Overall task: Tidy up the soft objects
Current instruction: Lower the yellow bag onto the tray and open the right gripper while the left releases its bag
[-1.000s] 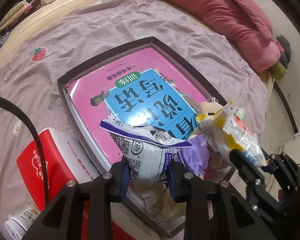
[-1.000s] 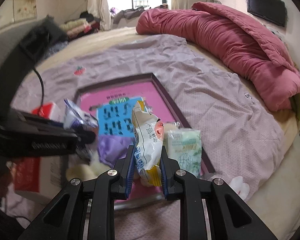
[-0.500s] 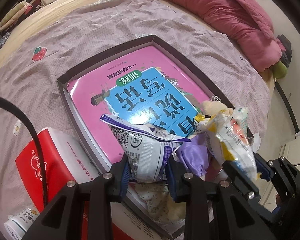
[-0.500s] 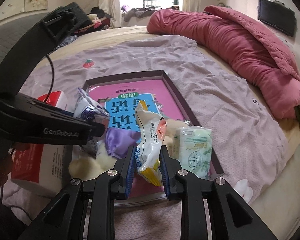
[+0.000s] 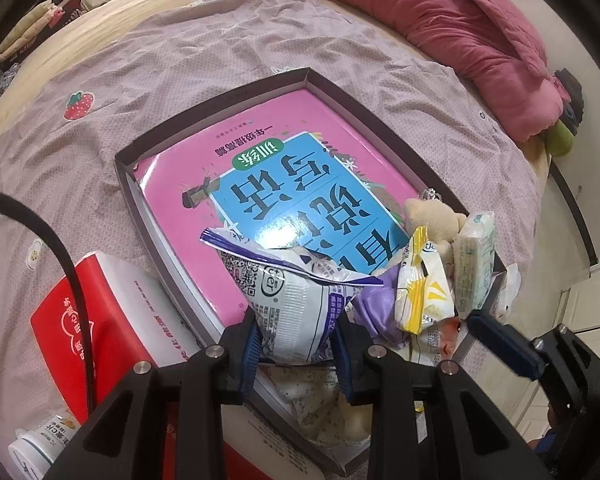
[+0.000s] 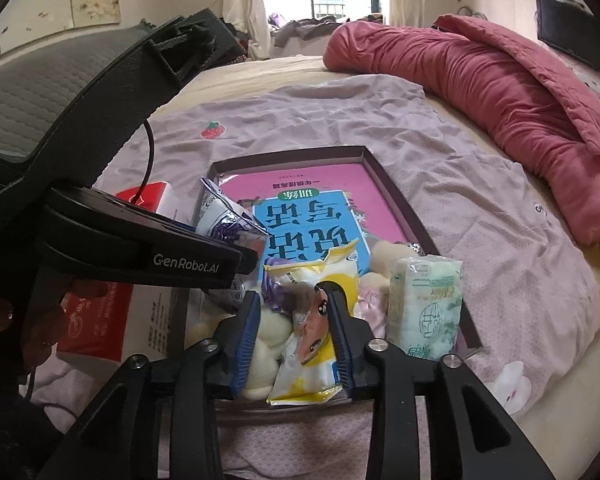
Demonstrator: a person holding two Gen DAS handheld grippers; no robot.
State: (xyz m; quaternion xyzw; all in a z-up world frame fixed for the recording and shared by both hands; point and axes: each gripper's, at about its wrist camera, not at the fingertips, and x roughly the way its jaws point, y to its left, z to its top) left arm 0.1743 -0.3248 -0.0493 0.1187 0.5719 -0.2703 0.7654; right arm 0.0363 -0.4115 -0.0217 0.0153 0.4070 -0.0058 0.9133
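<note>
Space fills the box's point(image 5: 332, 84) far half beyond left tongs point(image 5: 296, 344).

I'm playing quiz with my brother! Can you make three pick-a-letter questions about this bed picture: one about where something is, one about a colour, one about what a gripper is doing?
1. Where does the pink book lie?
A in the dark tray
B on the red box
C under the quilt

2. What colour is the rumpled quilt?
A green
B red-pink
C white

3. What is the left gripper doing?
A standing empty
B squeezing a white and purple bag
C holding the book

Answers: 1 A, the tray walls frame the book. 2 B, it is red-pink all over. 3 B, both pads press the white and purple bag.
</note>
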